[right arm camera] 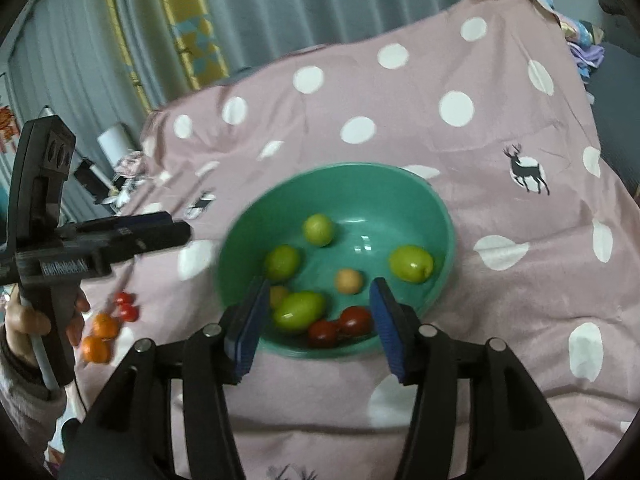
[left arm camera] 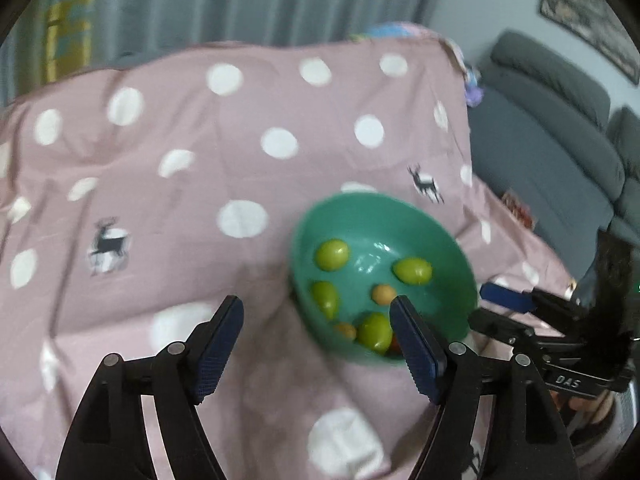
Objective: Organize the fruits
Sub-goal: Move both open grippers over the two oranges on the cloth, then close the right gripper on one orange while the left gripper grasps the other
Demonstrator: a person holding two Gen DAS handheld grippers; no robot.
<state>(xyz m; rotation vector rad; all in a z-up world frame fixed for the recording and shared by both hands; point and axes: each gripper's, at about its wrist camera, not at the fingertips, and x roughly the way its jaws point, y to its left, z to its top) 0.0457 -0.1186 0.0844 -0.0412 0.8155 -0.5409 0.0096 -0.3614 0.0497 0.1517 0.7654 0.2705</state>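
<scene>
A green bowl (left arm camera: 360,200) (right arm camera: 340,168) sits on the pink dotted cloth. It holds several green fruits (left arm camera: 331,254) (right arm camera: 299,311), small tan fruits (left arm camera: 383,294) (right arm camera: 349,281) and two red tomatoes (right arm camera: 354,320). My left gripper (left arm camera: 316,312) is open and empty, hovering over the cloth at the bowl's left rim. Over the bowl's near rim, my right gripper (right arm camera: 320,286) stands open with nothing between its pads. In the right wrist view the left gripper (right arm camera: 140,232) juts in from the left. In the left wrist view the right gripper (left arm camera: 504,300) shows at the bowl's right.
Two oranges (right arm camera: 100,336) and small red tomatoes (right arm camera: 126,308) lie on the cloth (right arm camera: 500,140) left of the bowl. A person's hand (right arm camera: 24,320) holds the left gripper's handle. A grey sofa (left arm camera: 560,140) stands to the right, curtains behind.
</scene>
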